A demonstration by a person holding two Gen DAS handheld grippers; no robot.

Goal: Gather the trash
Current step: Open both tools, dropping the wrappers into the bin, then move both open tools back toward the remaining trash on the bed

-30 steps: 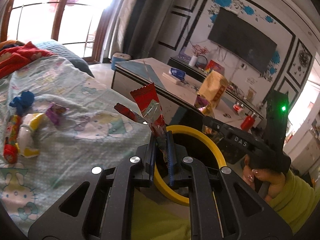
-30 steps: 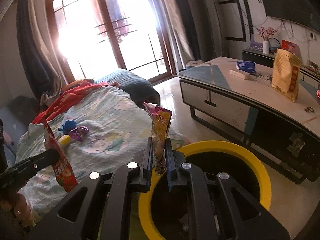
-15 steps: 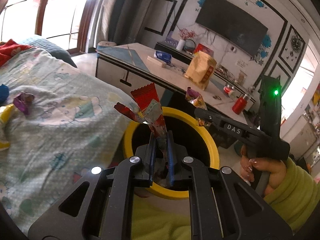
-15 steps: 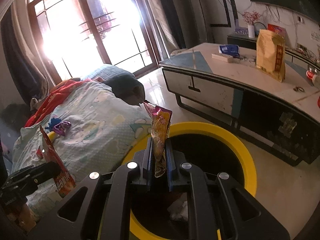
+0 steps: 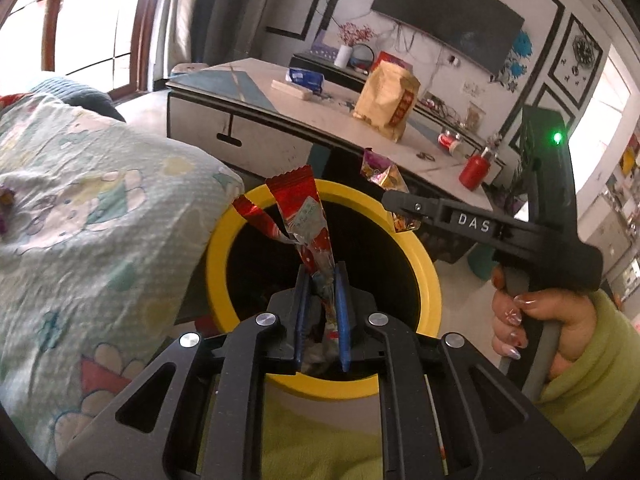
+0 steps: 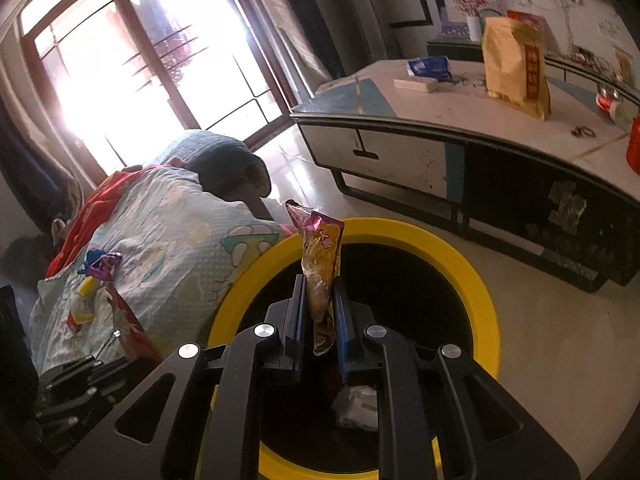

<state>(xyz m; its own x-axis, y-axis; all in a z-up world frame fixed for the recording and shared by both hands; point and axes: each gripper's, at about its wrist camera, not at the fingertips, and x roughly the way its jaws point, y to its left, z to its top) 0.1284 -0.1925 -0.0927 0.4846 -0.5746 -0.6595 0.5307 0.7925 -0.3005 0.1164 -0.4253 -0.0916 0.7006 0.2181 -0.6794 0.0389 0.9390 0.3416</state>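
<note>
The left claw (image 5: 322, 280) grips a red wrapper (image 5: 306, 220) above the yellow-rimmed bin (image 5: 218, 248). The right claw (image 6: 320, 300) pinches a purple-and-orange wrapper (image 6: 322, 252) over the same bin, beside the bed (image 6: 168, 220). More wrappers (image 6: 98, 268) lie far left on the bed.

You have a red wrapper (image 5: 304, 216) and a purple-gold wrapper (image 6: 322, 256) upright over the yellow-rimmed bin (image 6: 472, 276), crumpled paper (image 6: 356, 406) inside.
</note>
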